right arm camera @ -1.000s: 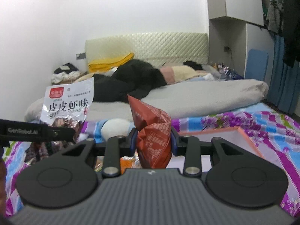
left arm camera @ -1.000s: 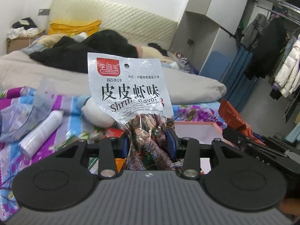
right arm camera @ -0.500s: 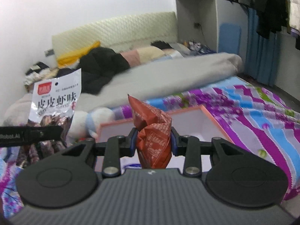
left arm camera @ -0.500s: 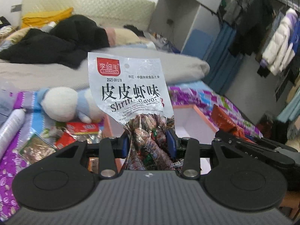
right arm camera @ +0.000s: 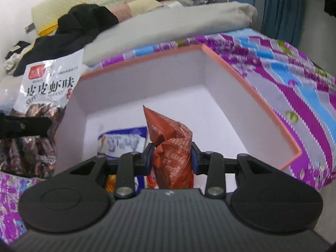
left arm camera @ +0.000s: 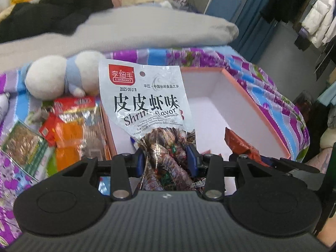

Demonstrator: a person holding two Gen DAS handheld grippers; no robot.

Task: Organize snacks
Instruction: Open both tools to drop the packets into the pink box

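Tongs (left arm camera: pixel 166 157) around "LIXIMAO Shrimp flavor" bag (left arm camera: pixel 145 105)

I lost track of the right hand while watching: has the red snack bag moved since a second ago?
Yes. The red snack bag has come down toward the box, whose floor now lies behind it instead of the bed.

Shrimp-flavour packet (left arm camera: pixel 145 105): silver, upright, above box edge.
Red-brown packet (right arm camera: pixel 171 147): crumpled, upright over pink-rimmed box (right arm camera: pixel 252 79).

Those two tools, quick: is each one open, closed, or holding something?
Left tool: closed on the silver shrimp-flavour snack bag.
Right tool: closed on the crumpled red snack packet.
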